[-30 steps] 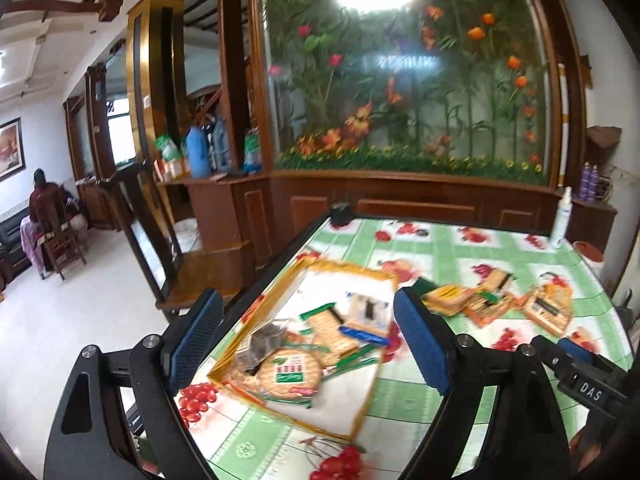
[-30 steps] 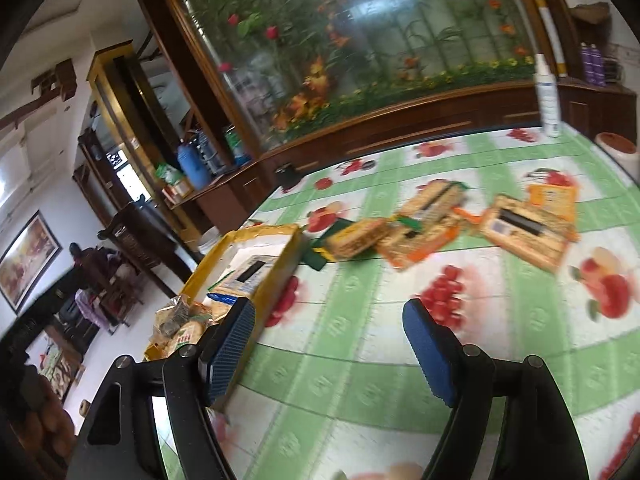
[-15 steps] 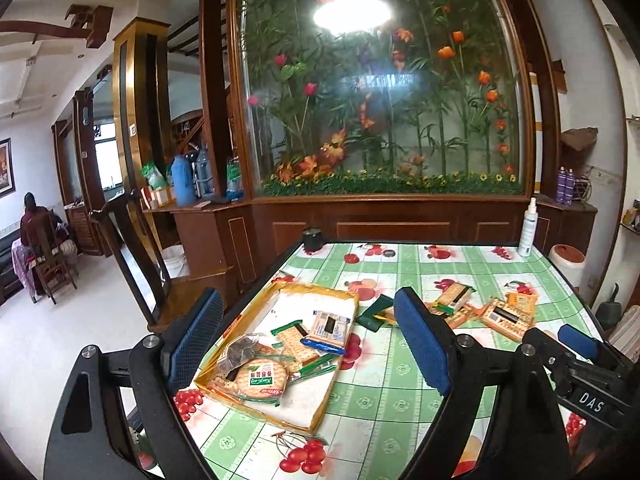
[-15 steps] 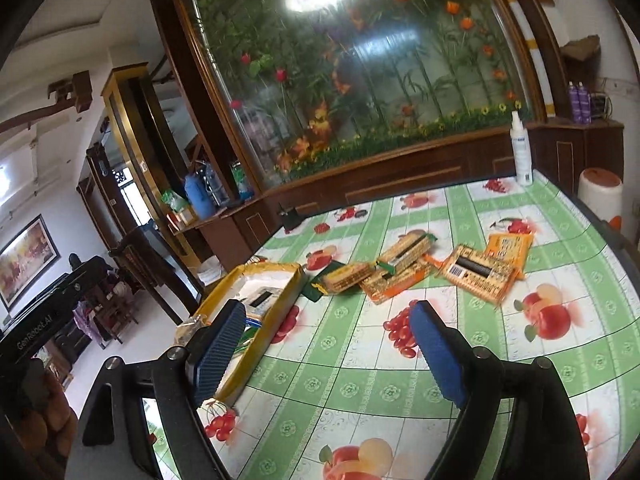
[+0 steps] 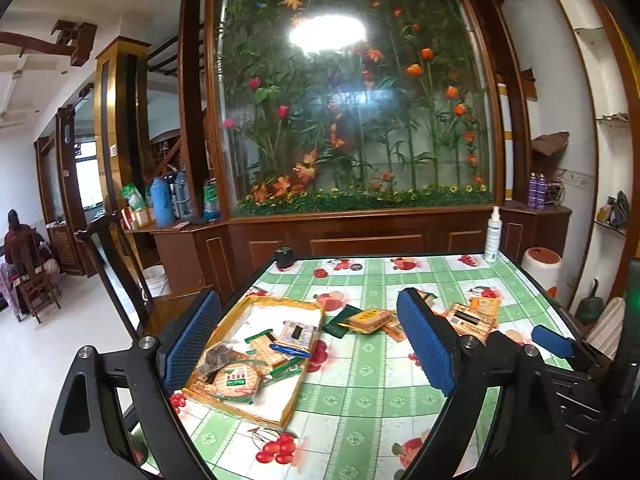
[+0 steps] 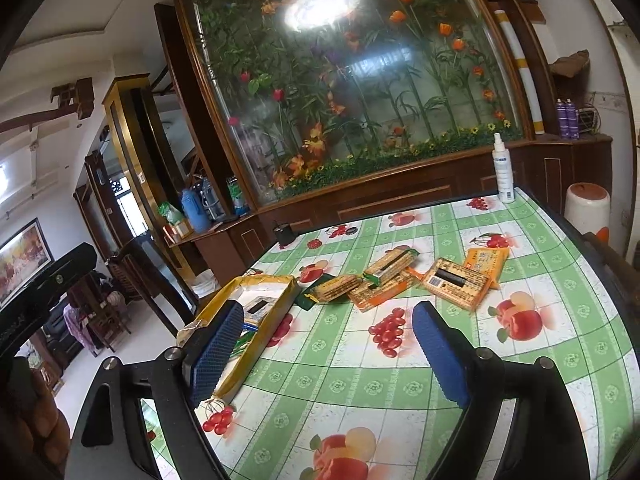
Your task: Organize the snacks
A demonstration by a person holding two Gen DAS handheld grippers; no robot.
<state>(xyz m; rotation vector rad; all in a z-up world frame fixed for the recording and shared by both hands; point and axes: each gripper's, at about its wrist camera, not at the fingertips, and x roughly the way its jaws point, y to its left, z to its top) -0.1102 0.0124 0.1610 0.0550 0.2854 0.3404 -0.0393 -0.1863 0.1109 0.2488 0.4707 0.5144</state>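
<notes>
A yellow cardboard tray (image 5: 304, 384) lies on the table's left side and holds several snack packets, among them a round cracker pack (image 5: 235, 378). It also shows in the right wrist view (image 6: 276, 308). Several loose snack packs (image 6: 456, 282) lie spread beyond the tray at mid-table; they also show in the left wrist view (image 5: 370, 320). My left gripper (image 5: 310, 348) is open and empty, held above the near table edge over the tray. My right gripper (image 6: 324, 354) is open and empty, above the near table to the right of the tray.
The table wears a green checked fruit-print cloth (image 6: 400, 384). A white spray bottle (image 6: 502, 172) stands at the far right corner and a small black cup (image 6: 283, 234) at the far left corner. A wooden chair (image 5: 120, 280) stands left of the table. A wood-and-glass flower partition lies beyond.
Both grippers have drawn back and up from the table, so tray and snacks look smaller and farther. Both stay open and empty.
</notes>
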